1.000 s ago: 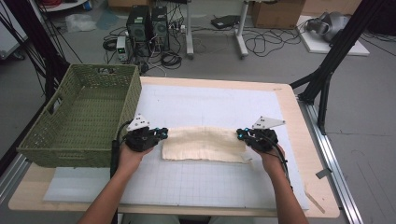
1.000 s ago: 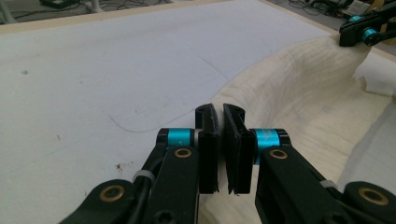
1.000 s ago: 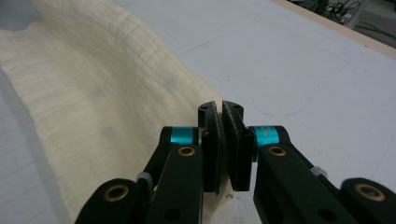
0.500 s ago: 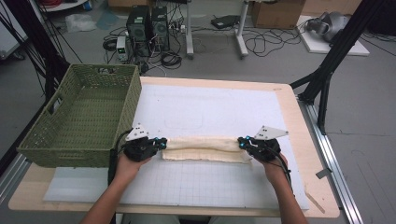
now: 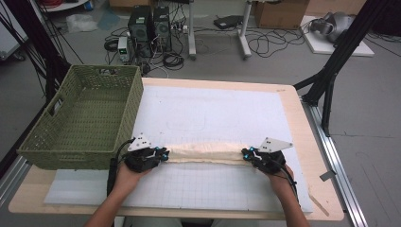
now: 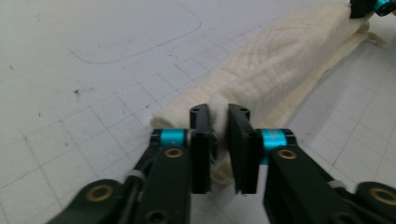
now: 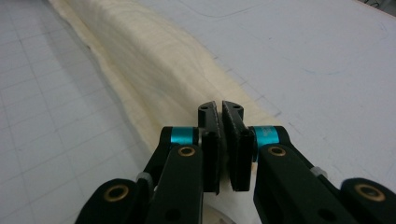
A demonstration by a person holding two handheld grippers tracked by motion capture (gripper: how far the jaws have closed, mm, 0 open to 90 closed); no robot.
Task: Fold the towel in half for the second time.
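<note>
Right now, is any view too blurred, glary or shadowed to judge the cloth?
High view: evenly lit, slightly soft, no harsh glare on the white mat. Left gripper view: folded cloth sharp enough to show its weave, soft at the far end. Right gripper view: cloth softer and blurred toward the top, jaws in the foreground crisp; only faint shadows.

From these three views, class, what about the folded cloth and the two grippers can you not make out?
- Left gripper, its own view: the jaws have just been opening around the cream cloth; the jaws hide any contact.
- Right gripper, its own view: the jaws cover the cloth's end.
- High view: fold layers too small to count.
</note>
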